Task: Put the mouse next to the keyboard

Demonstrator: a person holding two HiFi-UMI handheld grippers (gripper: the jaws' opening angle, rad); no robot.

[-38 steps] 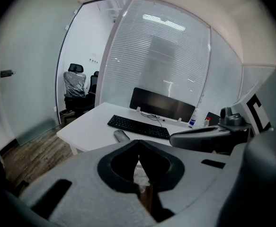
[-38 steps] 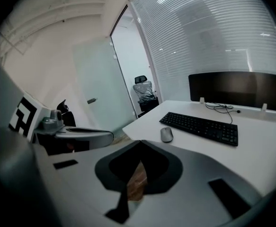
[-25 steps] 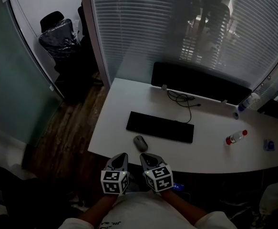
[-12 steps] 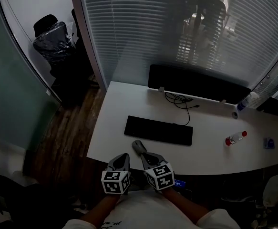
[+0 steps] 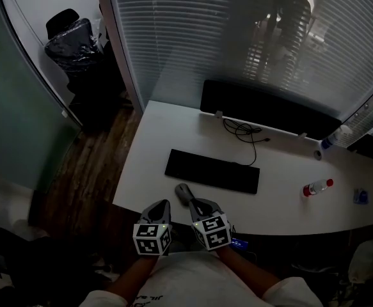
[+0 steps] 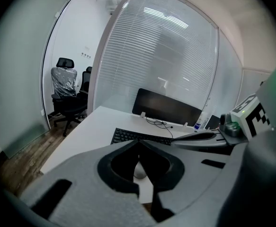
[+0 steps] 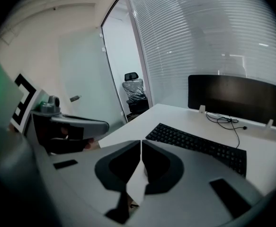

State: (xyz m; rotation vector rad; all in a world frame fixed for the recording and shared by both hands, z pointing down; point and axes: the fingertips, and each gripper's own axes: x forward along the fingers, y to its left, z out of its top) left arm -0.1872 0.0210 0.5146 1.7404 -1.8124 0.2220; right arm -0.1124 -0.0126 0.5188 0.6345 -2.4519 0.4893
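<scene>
Poised at the desk point(image 5: 288, 194) edge
Your left gripper point(image 5: 163, 205) and right gripper point(image 5: 198, 204) are both closed, empty (mouse point(image 5: 183, 192) just ahead, near keyboard point(image 5: 212, 171)).

A white desk point(image 5: 282, 200) carried a black panel point(image 5: 269, 107) upright along its far edge, a black cable point(image 5: 244, 133) coiled just before it, and a red-capped bottle point(image 5: 317, 187) lying on its side at the right; closed blinds point(image 5: 192, 37) hung behind, a plastic-wrapped office chair point(image 5: 74, 40) beyond

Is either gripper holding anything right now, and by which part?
Nothing is held: left gripper and right gripper are both shut and empty. The mouse lies on the desk.
</scene>
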